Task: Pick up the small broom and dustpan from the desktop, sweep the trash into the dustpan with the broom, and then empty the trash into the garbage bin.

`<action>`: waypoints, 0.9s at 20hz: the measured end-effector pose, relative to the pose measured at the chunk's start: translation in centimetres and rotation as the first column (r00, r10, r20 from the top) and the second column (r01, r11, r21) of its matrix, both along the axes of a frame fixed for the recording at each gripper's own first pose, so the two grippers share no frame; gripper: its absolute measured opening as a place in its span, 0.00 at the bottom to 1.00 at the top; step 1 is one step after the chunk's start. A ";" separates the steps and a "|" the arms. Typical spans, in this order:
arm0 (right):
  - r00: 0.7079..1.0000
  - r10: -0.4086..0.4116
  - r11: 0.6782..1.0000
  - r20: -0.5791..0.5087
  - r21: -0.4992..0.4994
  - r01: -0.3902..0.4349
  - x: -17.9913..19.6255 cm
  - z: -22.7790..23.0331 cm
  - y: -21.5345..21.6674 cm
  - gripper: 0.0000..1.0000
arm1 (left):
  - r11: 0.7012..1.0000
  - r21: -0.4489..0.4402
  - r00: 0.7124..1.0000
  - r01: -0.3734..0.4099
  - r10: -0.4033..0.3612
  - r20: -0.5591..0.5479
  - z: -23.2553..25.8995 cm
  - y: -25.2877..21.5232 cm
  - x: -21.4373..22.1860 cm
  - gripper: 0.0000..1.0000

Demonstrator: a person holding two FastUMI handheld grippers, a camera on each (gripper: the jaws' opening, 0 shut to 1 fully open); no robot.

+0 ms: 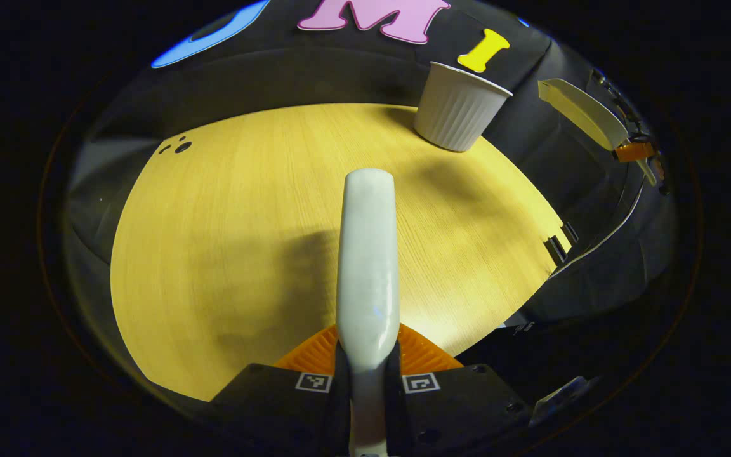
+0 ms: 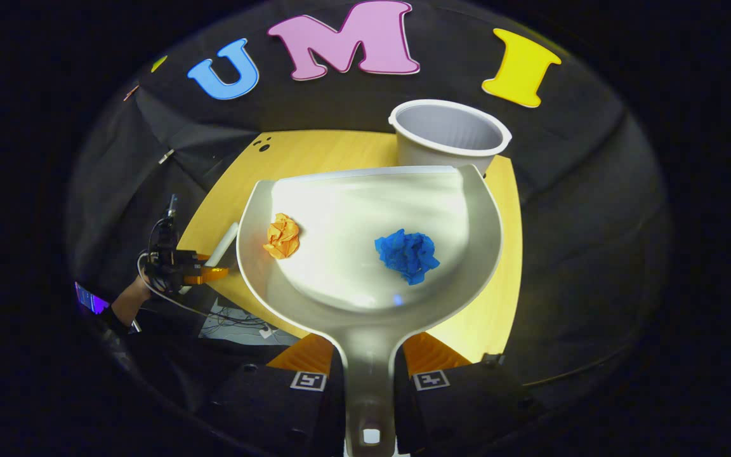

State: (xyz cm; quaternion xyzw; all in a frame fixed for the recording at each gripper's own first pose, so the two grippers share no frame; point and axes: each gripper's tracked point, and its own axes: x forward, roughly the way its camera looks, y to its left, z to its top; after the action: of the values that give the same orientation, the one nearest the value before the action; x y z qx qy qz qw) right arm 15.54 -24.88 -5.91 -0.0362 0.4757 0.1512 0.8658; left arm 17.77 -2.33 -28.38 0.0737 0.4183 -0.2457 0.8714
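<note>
In the left gripper view my left gripper (image 1: 368,352) is shut on the white broom (image 1: 367,254), which sticks out forward over the yellow desktop (image 1: 226,241). In the right gripper view my right gripper (image 2: 365,357) is shut on the handle of the pale dustpan (image 2: 365,209), held above the desktop (image 2: 315,152). An orange paper ball (image 2: 282,235) and a blue paper ball (image 2: 407,254) lie in the pan. The white ribbed garbage bin (image 2: 448,133) stands just beyond the pan's front lip. Far left, a hand (image 2: 127,304) holds the left gripper (image 2: 194,271) with the broom (image 2: 223,244).
The bin (image 1: 460,108) stands at the desktop's far right edge in the left gripper view, with the raised dustpan (image 1: 584,111) and right gripper (image 1: 635,152) off to its right. Black cloth walls surround the desk. Cables lie below the desk's left edge (image 2: 238,320).
</note>
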 end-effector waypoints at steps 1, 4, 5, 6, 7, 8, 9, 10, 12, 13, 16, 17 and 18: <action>1.000 -0.015 1.000 0.009 0.000 0.015 0.8 0.9 -0.5 0.35 | 1.000 -0.013 1.000 -0.018 0.018 0.003 0.0 0.6 -0.1 0.26; 0.997 -0.044 0.999 0.062 -0.013 0.045 4.0 4.0 -1.6 0.35 | 0.995 -0.051 0.996 -0.085 0.085 0.000 0.2 2.0 0.0 0.26; 0.995 -0.052 0.998 0.086 -0.040 0.055 5.4 4.5 -2.3 0.35 | 0.992 -0.061 0.994 -0.108 0.108 -0.002 0.2 2.5 0.0 0.26; 0.993 -0.057 0.995 0.106 -0.071 0.065 6.9 4.9 -3.0 0.35 | 0.989 -0.067 0.992 -0.129 0.129 -0.003 0.4 3.1 -0.1 0.26; 0.991 -0.056 0.993 0.121 -0.101 0.069 8.3 5.1 -3.6 0.35 | 0.986 -0.069 0.988 -0.151 0.151 0.000 0.5 3.7 -0.2 0.26; 0.989 -0.060 0.989 0.137 -0.125 0.077 9.6 5.5 -4.1 0.35 | 0.982 -0.076 0.985 -0.171 0.172 0.005 0.8 4.1 -0.2 0.26; 0.986 -0.067 0.986 0.155 -0.142 0.090 11.2 5.6 -4.7 0.35 | 0.978 -0.091 0.982 -0.187 0.188 0.005 1.1 4.5 -0.6 0.26; 0.982 -0.076 0.983 0.175 -0.153 0.103 12.4 5.8 -5.1 0.35 | 0.973 -0.110 0.979 -0.202 0.204 0.001 1.4 4.6 -0.8 0.26; 0.974 -0.097 0.978 0.206 -0.163 0.132 15.4 5.9 -5.5 0.34 | 0.960 -0.144 0.971 -0.239 0.241 -0.008 1.6 4.8 -1.2 0.26; 0.969 -0.109 0.975 0.223 -0.167 0.149 16.8 5.9 -5.6 0.29 | 0.953 -0.161 0.966 -0.257 0.258 -0.013 1.8 4.8 -1.3 0.26; 0.955 -0.132 0.958 0.265 -0.214 0.191 21.0 5.1 -6.2 0.35 | 0.934 -0.203 0.956 -0.293 0.292 -0.035 2.2 5.3 -1.3 0.24; 0.952 -0.138 0.951 0.274 -0.232 0.204 22.1 4.7 -6.5 0.35 | 0.932 -0.204 0.953 -0.301 0.300 -0.036 2.3 5.5 -1.3 0.26; 0.949 -0.145 0.942 0.280 -0.254 0.219 23.1 4.4 -6.9 0.35 | 0.931 -0.200 0.951 -0.306 0.306 -0.031 2.5 5.8 -1.1 0.26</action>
State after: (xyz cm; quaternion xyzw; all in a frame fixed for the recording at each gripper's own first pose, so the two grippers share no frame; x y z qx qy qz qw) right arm 38.64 -31.80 -1.55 -0.1338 0.3774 -0.0053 0.9163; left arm 16.70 3.50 -25.89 -0.0812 0.3973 -0.1480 0.9020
